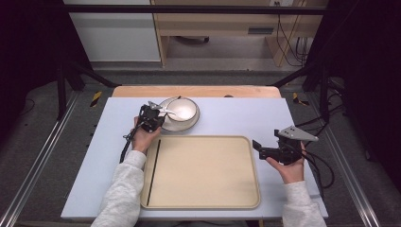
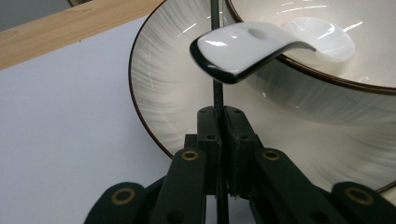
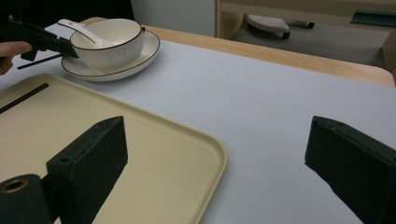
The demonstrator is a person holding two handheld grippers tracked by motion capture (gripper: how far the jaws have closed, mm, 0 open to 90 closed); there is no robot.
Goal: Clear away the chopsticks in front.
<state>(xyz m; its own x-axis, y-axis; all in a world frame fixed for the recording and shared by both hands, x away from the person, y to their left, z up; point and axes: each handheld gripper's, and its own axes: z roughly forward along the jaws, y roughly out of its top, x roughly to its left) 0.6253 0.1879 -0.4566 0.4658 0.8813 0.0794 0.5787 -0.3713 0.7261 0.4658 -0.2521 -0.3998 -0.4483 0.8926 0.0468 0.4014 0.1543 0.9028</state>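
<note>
The left gripper, upper left of centre in the high view, is held by a left hand with the forearm angled up from the bottom edge. Its jaws are clamped on a thin black chopstick, beside the plate carrying the bowl and white spoon. A second chopstick lies along the left edge of the beige tray. The right gripper, at the tray's right edge, points left with jaws spread wide, holding nothing.
</note>
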